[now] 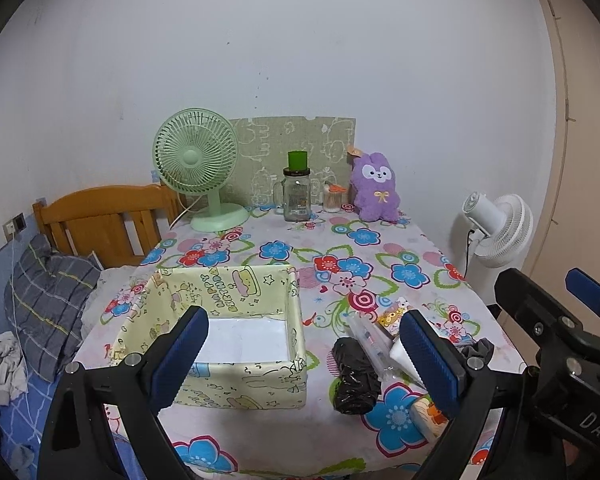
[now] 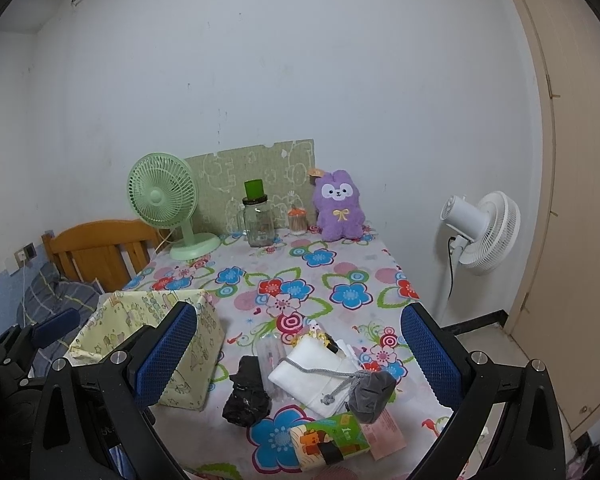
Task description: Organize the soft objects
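Floral tablecloth (image 2: 340,276) | black roll (image 1: 355,376) lengthwise toward wall | both grippers' jaws wide, empty

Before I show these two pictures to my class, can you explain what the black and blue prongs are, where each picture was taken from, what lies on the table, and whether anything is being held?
No robot here: a person carries a hand-held gripper in each hand, each with two blue-padded fingers and a camera looking along them. One picture looks out from the left hand-held gripper, the other from the right hand-held gripper. Both are open and hold nothing.

On the flowered tablecloth stands an empty pale-yellow fabric box with cartoon prints. Beside it lies a loose pile: a crumpled black plastic bag, a white cloth pouch with a grey drawstring, a grey velvet scrunchie and a green tissue pack.

At the back stand a green desk fan, a glass jar with a green lid and a purple plush rabbit.
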The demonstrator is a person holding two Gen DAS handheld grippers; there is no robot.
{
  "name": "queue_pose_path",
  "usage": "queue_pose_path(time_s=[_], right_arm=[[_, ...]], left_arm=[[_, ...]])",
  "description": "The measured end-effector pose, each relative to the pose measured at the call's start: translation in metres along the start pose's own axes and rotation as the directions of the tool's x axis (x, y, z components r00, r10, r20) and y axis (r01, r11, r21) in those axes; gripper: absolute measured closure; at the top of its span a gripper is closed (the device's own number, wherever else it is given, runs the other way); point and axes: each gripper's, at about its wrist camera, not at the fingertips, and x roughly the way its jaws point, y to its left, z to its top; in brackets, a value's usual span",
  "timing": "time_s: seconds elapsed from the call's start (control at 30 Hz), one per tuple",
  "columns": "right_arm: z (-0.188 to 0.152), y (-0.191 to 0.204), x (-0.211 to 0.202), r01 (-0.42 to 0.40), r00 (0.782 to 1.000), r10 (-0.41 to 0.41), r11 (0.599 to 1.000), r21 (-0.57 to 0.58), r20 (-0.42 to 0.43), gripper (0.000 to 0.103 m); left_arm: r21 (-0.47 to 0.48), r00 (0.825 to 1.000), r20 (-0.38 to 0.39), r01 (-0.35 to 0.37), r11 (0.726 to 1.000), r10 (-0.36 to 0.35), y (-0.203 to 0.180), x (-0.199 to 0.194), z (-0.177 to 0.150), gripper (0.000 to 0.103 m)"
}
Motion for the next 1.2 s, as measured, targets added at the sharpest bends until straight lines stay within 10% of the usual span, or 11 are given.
queue_pose_path(time_s=[1.2], right_arm=[[-0.0040,0.0004,0.0043,-0.009,0.999,0.009,1.000,-0.002,-0.034,0.000]], left_arm=[[0.008,1.000,0.017,-0.015,1.000,0.015,-0.0003,-0.0043,-0.0050,0.006]])
